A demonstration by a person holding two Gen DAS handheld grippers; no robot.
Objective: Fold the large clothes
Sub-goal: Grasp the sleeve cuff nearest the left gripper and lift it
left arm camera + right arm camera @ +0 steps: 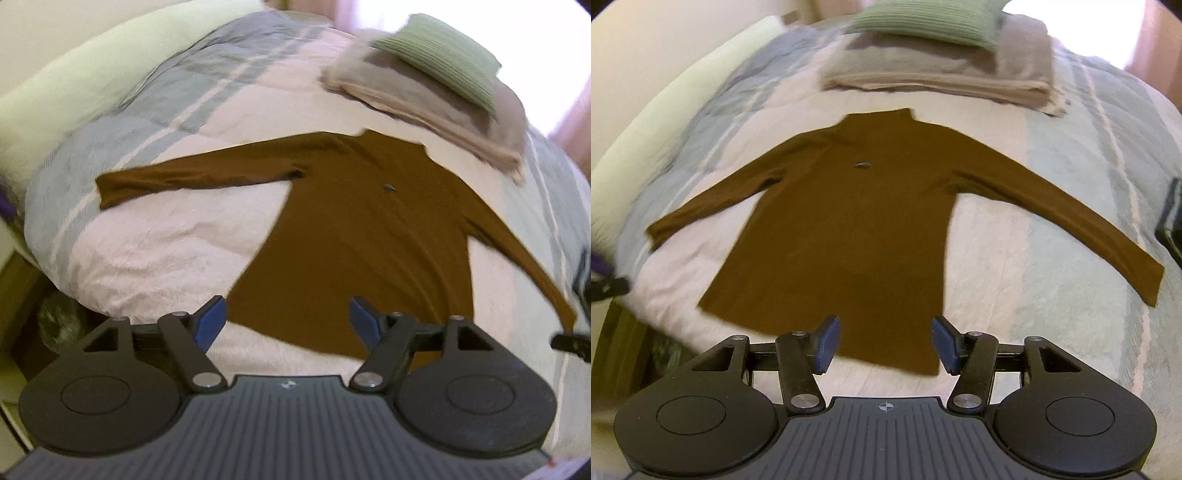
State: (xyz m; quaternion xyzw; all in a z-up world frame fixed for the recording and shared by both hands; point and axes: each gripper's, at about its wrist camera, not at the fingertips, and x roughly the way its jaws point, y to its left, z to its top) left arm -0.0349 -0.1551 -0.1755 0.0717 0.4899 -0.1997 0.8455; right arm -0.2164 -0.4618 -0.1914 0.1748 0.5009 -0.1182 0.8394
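Bed with pale pink-and-grey quilt (pixel 1015 280), brown long-sleeved top laid flat on it, both grippers empty above the hem.

Left gripper (pixel 287 319) jaws well apart, nothing between the pads, hanging over the hem's left part; right gripper (pixel 884 341) likewise wide and empty over the hem's right part. Brown top (pixel 849 221) lies face up, body smooth, both sleeves spread out to the sides, collar at the far end. Step looks like the start of the fold: nothing folded yet. Next move likely calls for lowering onto the hem corners or a sleeve and pinching one layer without catching the quilt. Farther off: folded beige blanket (pixel 934 70) just beyond the collar, green cushion (pixel 923 20) on top; cream wall (pixel 55 66) at left.
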